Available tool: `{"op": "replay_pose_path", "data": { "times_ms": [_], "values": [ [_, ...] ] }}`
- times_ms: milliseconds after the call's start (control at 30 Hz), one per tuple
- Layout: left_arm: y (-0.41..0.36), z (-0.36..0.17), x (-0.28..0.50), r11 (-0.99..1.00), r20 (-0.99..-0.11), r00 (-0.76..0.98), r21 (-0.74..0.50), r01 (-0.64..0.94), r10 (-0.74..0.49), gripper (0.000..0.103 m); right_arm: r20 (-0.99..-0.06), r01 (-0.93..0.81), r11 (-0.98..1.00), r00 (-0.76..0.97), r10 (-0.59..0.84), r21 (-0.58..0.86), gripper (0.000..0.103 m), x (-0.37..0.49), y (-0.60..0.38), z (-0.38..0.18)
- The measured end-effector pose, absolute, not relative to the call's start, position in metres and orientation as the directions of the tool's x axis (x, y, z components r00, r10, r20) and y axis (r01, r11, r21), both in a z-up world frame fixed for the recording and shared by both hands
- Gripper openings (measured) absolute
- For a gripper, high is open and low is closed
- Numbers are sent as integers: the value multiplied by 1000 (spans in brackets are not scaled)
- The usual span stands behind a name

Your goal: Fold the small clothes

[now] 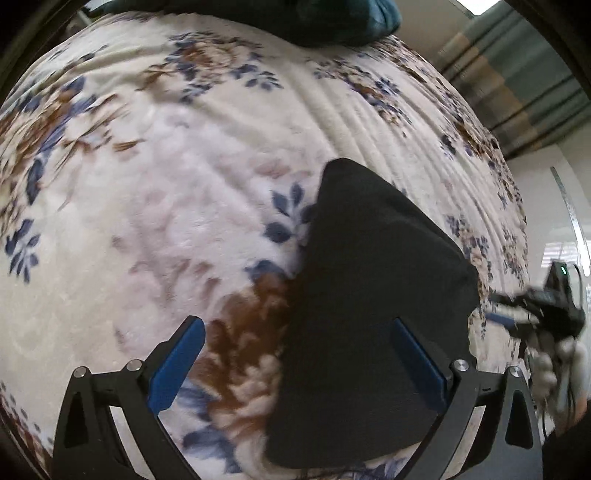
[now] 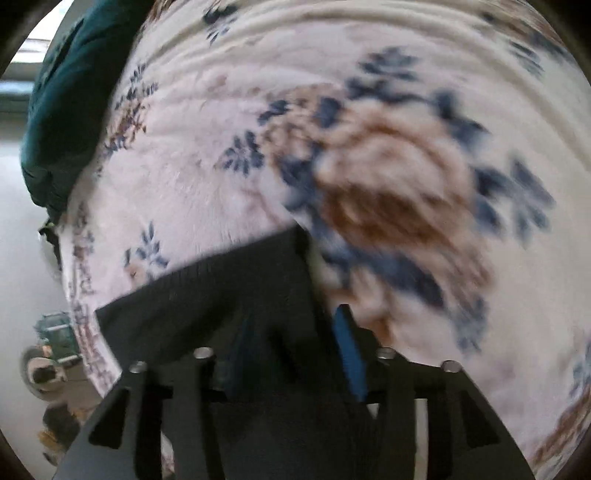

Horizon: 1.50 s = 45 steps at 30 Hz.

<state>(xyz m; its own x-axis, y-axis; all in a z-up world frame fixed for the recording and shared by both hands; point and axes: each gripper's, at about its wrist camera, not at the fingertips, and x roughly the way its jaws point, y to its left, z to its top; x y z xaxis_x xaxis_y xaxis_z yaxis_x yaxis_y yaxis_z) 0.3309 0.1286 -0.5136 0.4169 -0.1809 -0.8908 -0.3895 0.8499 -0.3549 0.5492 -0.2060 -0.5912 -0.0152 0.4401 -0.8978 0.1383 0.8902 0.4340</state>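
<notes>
A small black garment (image 1: 373,295) lies on a white floral blanket (image 1: 166,221). My left gripper (image 1: 295,332) is open, its blue-padded fingers (image 1: 177,365) spread wide; the right finger rests over the garment's near part, the left finger over bare blanket. In the right wrist view my right gripper (image 2: 291,343) is closed down on the black garment (image 2: 221,295), with cloth bunched between its fingers (image 2: 349,350). The right gripper also shows at the far right edge of the left wrist view (image 1: 546,310), off the garment's right side.
A dark teal cloth pile (image 1: 325,18) sits at the blanket's far edge; it also shows in the right wrist view (image 2: 62,103). Striped curtains (image 1: 517,85) hang beyond. The bed edge drops to a pale floor (image 2: 22,240) with small items (image 2: 55,350).
</notes>
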Motion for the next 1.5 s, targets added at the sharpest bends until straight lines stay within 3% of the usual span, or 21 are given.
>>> {"op": "replay_pose_path", "data": {
  "times_ms": [300,367,433,633,967,1067,1100,1200,1333,1500],
  "values": [
    [109,-533,308,827,-912,341,-366,-426,-228,102,-879,273,868,-125,460,416,54,446,-242,-613],
    [107,-534,305,834,-918,329,-354,-423,-223,102,-875,299,850,-88,476,433,19,437,-241,-617],
    [105,-531,304,840,-918,330,-352,-413,-222,102,-888,312,844,-5,461,436,10,430,-241,-609],
    [108,-519,307,854,-914,348,-343,-391,-208,102,-925,279,882,119,360,379,5,408,-247,-564],
    [120,-524,321,843,-906,362,-365,-395,-222,102,-931,283,898,-41,363,337,7,406,-259,-621],
    [126,-527,327,834,-883,382,-415,-363,-273,102,-904,290,873,-50,424,393,32,419,-272,-615],
    [128,-529,330,828,-869,393,-443,-343,-301,102,-897,287,864,-35,440,413,48,423,-280,-612],
    [132,-541,340,795,-816,416,-536,-284,-401,102,-824,246,792,56,565,559,66,441,-296,-602],
    [130,-564,360,732,-745,408,-643,-225,-528,102,-737,157,731,-31,675,664,67,474,-277,-636],
    [120,-577,386,675,-683,374,-716,-176,-627,102,-539,177,541,-63,840,822,78,500,-251,-668]
  ]
}}
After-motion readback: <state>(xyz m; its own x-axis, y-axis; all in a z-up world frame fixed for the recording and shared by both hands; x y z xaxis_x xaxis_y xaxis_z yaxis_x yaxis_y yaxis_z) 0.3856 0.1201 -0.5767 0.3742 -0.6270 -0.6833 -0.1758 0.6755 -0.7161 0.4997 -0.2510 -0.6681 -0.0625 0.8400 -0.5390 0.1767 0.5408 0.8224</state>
